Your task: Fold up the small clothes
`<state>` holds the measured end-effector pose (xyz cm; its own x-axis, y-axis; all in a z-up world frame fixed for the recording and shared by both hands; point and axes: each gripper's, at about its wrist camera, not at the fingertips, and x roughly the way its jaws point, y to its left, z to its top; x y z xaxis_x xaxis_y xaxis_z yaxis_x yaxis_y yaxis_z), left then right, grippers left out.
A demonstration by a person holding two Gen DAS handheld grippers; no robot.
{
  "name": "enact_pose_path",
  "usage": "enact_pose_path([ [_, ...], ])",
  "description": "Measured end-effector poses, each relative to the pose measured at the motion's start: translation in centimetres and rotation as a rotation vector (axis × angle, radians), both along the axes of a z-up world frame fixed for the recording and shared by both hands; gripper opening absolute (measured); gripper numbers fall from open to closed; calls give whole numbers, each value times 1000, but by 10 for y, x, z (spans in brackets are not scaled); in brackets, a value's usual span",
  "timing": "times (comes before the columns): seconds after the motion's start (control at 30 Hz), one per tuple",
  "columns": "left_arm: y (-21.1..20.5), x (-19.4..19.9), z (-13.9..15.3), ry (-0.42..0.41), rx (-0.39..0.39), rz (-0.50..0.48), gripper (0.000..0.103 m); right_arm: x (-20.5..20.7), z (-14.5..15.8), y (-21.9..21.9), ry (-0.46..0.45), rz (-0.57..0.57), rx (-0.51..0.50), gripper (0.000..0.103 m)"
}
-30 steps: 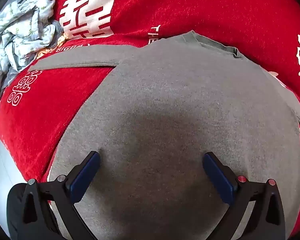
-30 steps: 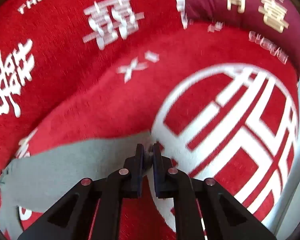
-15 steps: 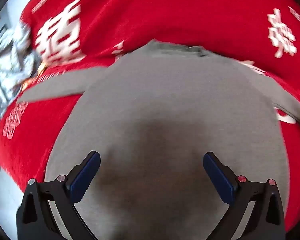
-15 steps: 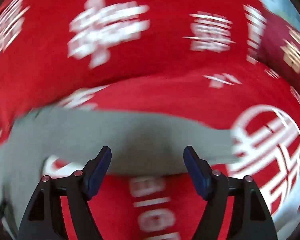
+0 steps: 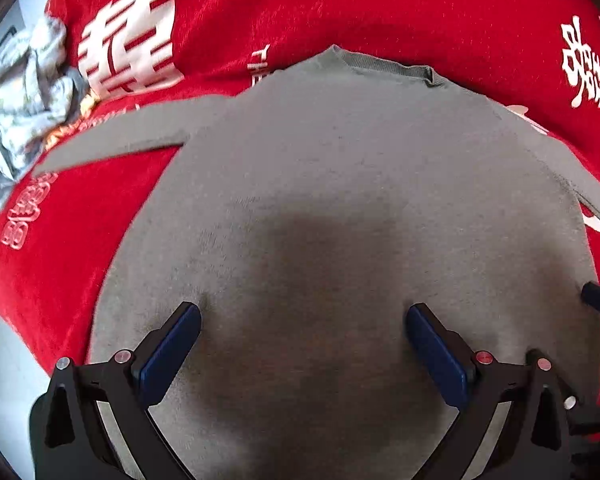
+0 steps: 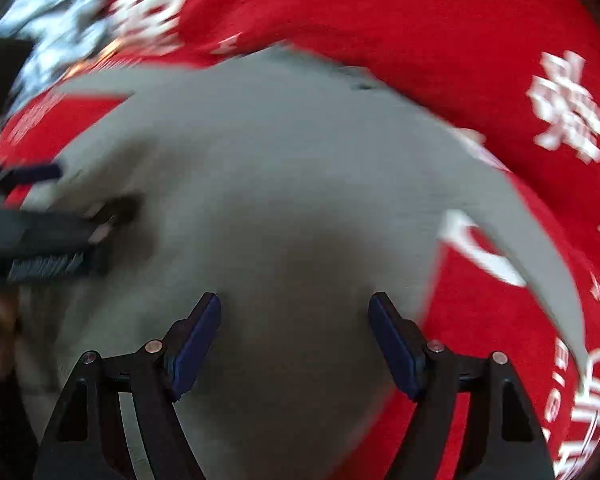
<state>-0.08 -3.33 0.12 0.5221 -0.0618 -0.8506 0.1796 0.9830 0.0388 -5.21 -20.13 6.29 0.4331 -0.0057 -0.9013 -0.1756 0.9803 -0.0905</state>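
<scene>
Your left gripper [image 5: 300,344] and right gripper [image 6: 294,332] both hover wide-jawed, gripping nothing, over the grey shirt [image 5: 340,200], spread flat on the red blanket [image 5: 380,8] ready for folding; beyond its left sleeve [image 5: 112,140], a crumpled pale garment [image 5: 20,92] lies clear

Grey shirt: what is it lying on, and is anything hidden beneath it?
The grey shirt lies flat on a red blanket with white characters, which shows all around it. Whatever lies directly under the shirt is covered and cannot be seen.
</scene>
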Motion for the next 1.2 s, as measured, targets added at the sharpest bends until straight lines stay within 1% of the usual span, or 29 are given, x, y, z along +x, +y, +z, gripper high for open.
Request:
enact_pose_path([
  [0.03, 4, -1, 0, 1, -7, 2, 103, 2, 3, 1, -1, -3, -1, 81],
  [0.1, 9, -3, 0, 8, -1, -1, 103, 6, 2, -11, 40, -51, 40, 81],
  [0.13, 12, -5, 1, 9, 8, -5, 103, 7, -9, -20, 51, -87, 46, 81],
  [0.23, 15, -14, 6, -8, 41, -21, 103, -6, -18, -49, 79, -203, 27, 83],
  [0.27, 17, -16, 8, -17, 47, -25, 103, -14, -11, -56, 77, -229, 35, 83],
  [0.33, 15, -21, 14, -44, 55, -33, 103, -29, 8, -57, 6, -267, -21, 83],
  [0.37, 14, -22, 17, -51, 51, -39, 103, -38, 22, -56, -55, -263, -44, 83],
  [0.47, 3, -25, 28, -69, 34, -56, 103, -63, 66, -52, -245, -281, -70, 84],
  [0.5, 0, -25, 31, -74, 34, -59, 103, -65, 75, -50, -278, -290, -69, 85],
  [0.57, -7, -26, 38, -82, 32, -79, 103, -61, 79, -53, -272, -266, -23, 85],
  [0.6, -14, -26, 42, -83, 28, -90, 103, -57, 75, -49, -260, -270, -14, 85],
  [0.63, -18, -25, 45, -84, 25, -96, 103, -58, 69, -56, -256, -275, -10, 85],
  [0.7, -30, -24, 53, -91, 13, -114, 103, -56, 65, -63, -258, -307, 10, 85],
  [0.77, -43, -23, 59, -100, 2, -126, 103, -61, 54, -79, -260, -335, 58, 85],
  [0.83, -63, -21, 64, -99, -6, -152, 103, -67, 46, -118, -245, -336, 92, 85],
  [0.87, -73, -20, 65, -90, -9, -175, 103, -70, 43, -134, -239, -355, 100, 85],
  [0.9, -87, -18, 66, -82, -5, -205, 103, -71, 38, -151, -231, -398, 113, 85],
  [0.97, -114, -17, 66, -71, 18, -258, 103, -78, 28, -201, -210, -450, 160, 85],
  [1.0, -134, -14, 65, -68, 40, -288, 103, -83, 23, -222, -198, -504, 188, 85],
  [1.07, -158, -7, 63, -59, 64, -317, 103, -91, 18, -260, -191, -575, 217, 85],
  [1.1, -176, 0, 61, -44, 76, -332, 103, -94, 17, -278, -190, -609, 223, 85],
  [1.13, -184, 4, 58, -30, 80, -337, 103, -99, 14, -295, -194, -648, 230, 85],
  [1.2, -208, 16, 52, -1, 93, -350, 103, -104, 8, -338, -184, -720, 274, 85],
])
